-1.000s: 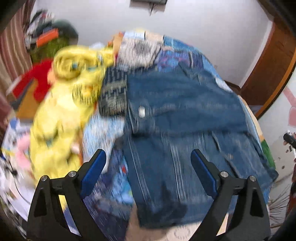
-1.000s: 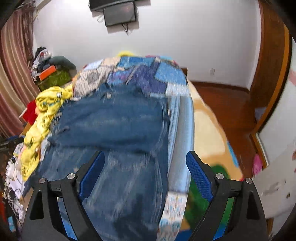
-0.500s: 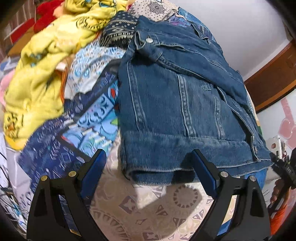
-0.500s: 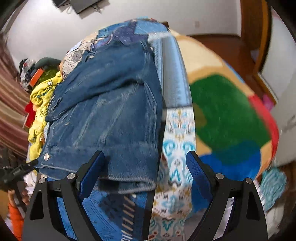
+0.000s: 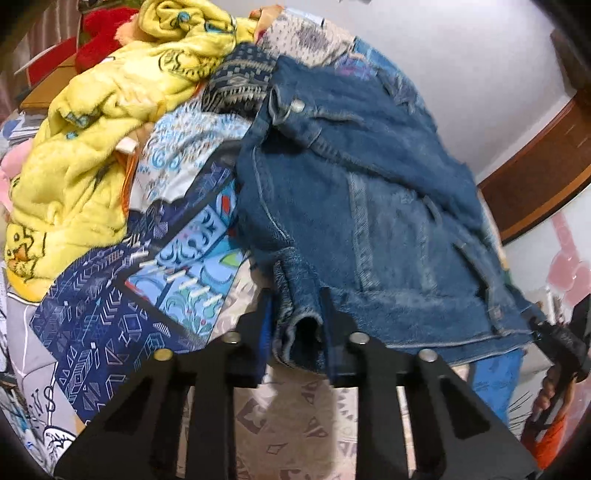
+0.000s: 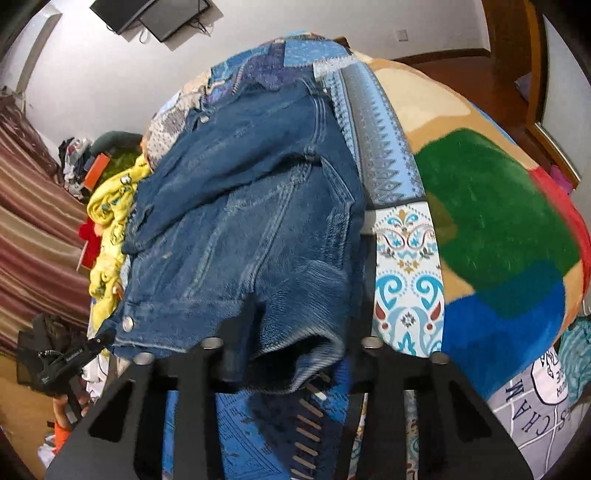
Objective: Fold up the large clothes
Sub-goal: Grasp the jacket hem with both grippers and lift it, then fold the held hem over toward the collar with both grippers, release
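Note:
A blue denim jacket [image 5: 362,206] lies partly folded on a patchwork bedspread [image 5: 110,317]. It also shows in the right wrist view [image 6: 243,221]. My left gripper [image 5: 297,325] is shut on the jacket's near hem at its left corner, fabric bunched between the fingers. My right gripper [image 6: 295,354] has closed in on the hem at the right corner, with a thick fold of denim between its fingers. Each gripper shows small at the edge of the other's view, at the hem's opposite end.
A yellow fleece blanket [image 5: 92,140] is heaped left of the jacket, with red items behind it. A multicoloured plush blanket [image 6: 498,229] covers the bed's right side. White wall, a wall-mounted screen [image 6: 155,14] and a wooden door frame stand behind.
Both grippers dropped to the jacket's near hem and closed from wide open onto its two corners.

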Motion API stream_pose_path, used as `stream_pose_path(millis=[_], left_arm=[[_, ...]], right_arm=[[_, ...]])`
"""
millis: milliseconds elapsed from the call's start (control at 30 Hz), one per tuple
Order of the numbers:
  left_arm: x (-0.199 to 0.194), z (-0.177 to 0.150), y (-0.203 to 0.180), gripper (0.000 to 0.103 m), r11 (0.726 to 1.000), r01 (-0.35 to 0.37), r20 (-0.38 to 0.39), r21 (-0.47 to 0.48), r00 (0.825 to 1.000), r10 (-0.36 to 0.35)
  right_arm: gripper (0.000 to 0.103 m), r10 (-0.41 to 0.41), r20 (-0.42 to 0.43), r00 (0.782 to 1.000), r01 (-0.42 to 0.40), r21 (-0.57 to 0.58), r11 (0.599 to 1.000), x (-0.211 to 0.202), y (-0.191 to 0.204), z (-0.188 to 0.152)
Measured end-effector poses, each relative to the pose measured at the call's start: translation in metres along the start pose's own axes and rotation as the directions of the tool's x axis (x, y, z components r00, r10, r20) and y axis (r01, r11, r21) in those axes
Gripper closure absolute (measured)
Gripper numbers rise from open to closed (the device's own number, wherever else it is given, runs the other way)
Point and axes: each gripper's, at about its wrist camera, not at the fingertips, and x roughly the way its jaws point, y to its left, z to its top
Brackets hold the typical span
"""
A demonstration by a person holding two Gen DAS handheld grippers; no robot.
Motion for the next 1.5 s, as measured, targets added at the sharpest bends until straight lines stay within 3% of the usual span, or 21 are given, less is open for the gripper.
stream_pose_path(millis=[267, 500, 700, 800, 900, 1033, 1200, 1300, 1433, 1500], left_arm=[[-0.036, 0.051, -0.033, 0.092, 0.995, 0.043, 0.145, 0.089, 0.988, -0.055], [-0.051, 0.128, -0.075, 0.093, 0.969, -0.046, 0.295, 0.241, 0.955, -0.028], [-0.018, 0.216, -0.097, 0.095, 0.955, -0.120, 0.356, 0.271, 0.934, 0.017], [0.018, 0.261, -0.097, 0.095, 0.965, -0.122, 0.339, 0.233, 0.940, 0.037], [0.064, 0.292, -0.090, 0.095, 0.961, -0.173, 0.299, 0.218, 0.949, 0.103], [0.124, 0.310, -0.072, 0.095, 0.964, -0.199, 0.210, 0.175, 0.964, 0.161], [0.172, 0.317, -0.052, 0.101, 0.924, -0.343, 0.178, 0.165, 0.932, 0.315], [0.174, 0.314, -0.053, 0.101, 0.908, -0.363, 0.161, 0.210, 0.929, 0.334], [0.150, 0.302, -0.075, 0.100, 0.882, -0.367, 0.212, 0.297, 0.925, 0.314], [0.138, 0.297, -0.086, 0.091, 0.876, -0.353, 0.215, 0.329, 0.931, 0.294]], right_arm=[[0.091, 0.021, 0.076, 0.997, -0.009, -0.144, 0.990, -0.005, 0.034, 0.040], [0.091, 0.010, 0.182, 0.983, 0.044, -0.291, 0.956, 0.003, 0.069, 0.109], [0.092, 0.003, 0.276, 0.961, 0.091, -0.326, 0.941, 0.024, 0.086, 0.187], [0.092, -0.025, 0.316, 0.948, 0.123, -0.292, 0.948, 0.051, 0.091, 0.224], [0.092, -0.060, 0.294, 0.954, 0.130, -0.224, 0.966, 0.094, 0.085, 0.254], [0.092, -0.099, 0.198, 0.975, 0.129, -0.145, 0.981, 0.154, 0.062, 0.271], [0.087, -0.112, 0.090, 0.990, 0.117, -0.052, 0.992, 0.190, 0.034, 0.273], [0.084, -0.100, 0.064, 0.993, 0.104, -0.067, 0.992, 0.183, 0.030, 0.273], [0.081, -0.102, 0.083, 0.991, 0.114, -0.146, 0.983, 0.158, 0.042, 0.275], [0.080, -0.101, 0.104, 0.989, 0.118, -0.172, 0.978, 0.145, 0.049, 0.278]])
